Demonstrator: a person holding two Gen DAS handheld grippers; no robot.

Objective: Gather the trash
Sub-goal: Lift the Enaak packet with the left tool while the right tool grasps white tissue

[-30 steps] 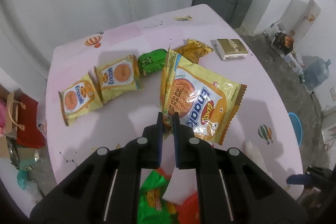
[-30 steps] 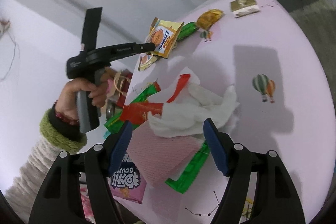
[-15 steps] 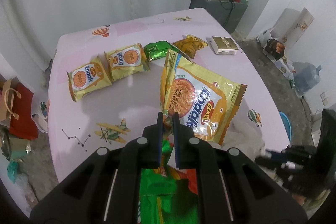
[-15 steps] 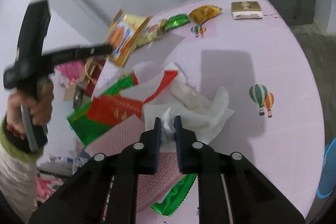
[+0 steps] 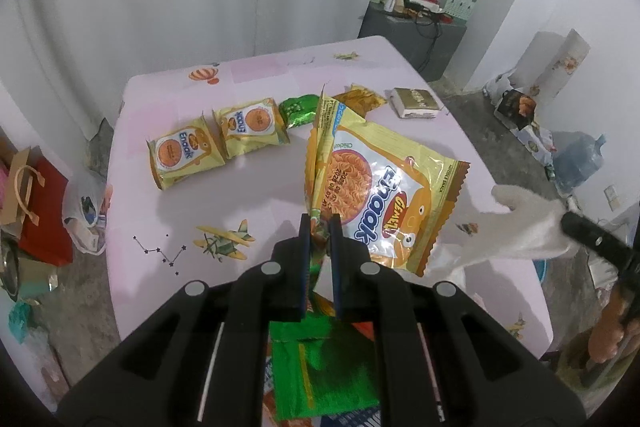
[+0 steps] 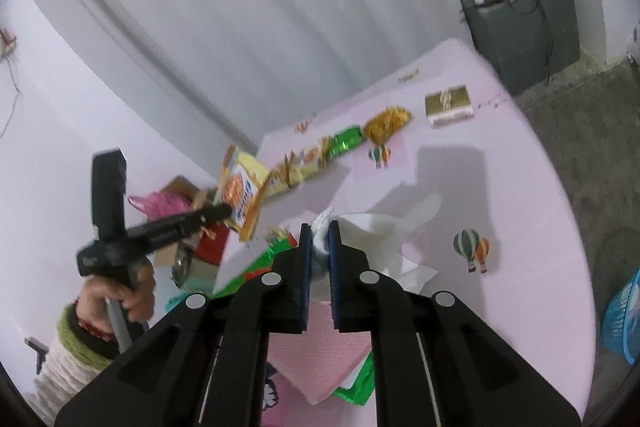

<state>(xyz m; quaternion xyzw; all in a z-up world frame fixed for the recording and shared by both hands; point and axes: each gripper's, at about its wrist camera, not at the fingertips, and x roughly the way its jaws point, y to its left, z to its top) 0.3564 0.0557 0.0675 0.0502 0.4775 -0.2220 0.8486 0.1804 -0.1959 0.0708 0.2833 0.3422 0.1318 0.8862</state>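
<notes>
My left gripper is shut on the corner of a yellow Enaak noodle snack packet, held above the pink table. The right wrist view shows the same left gripper and packet at the left, in a person's hand. My right gripper is closing, its pads pinching a crumpled white tissue lifted off the table. In the left wrist view the tissue hangs from the right gripper at the right edge.
Two small yellow packets, a green packet, a golden packet and a gold box lie along the far side. Green wrappers and pink paper lie at the near edge. A blue basket stands on the floor.
The right gripper went from wide open to shut on the white tissue and rose with it. The left gripper drew back and up, still holding the yellow packet.
</notes>
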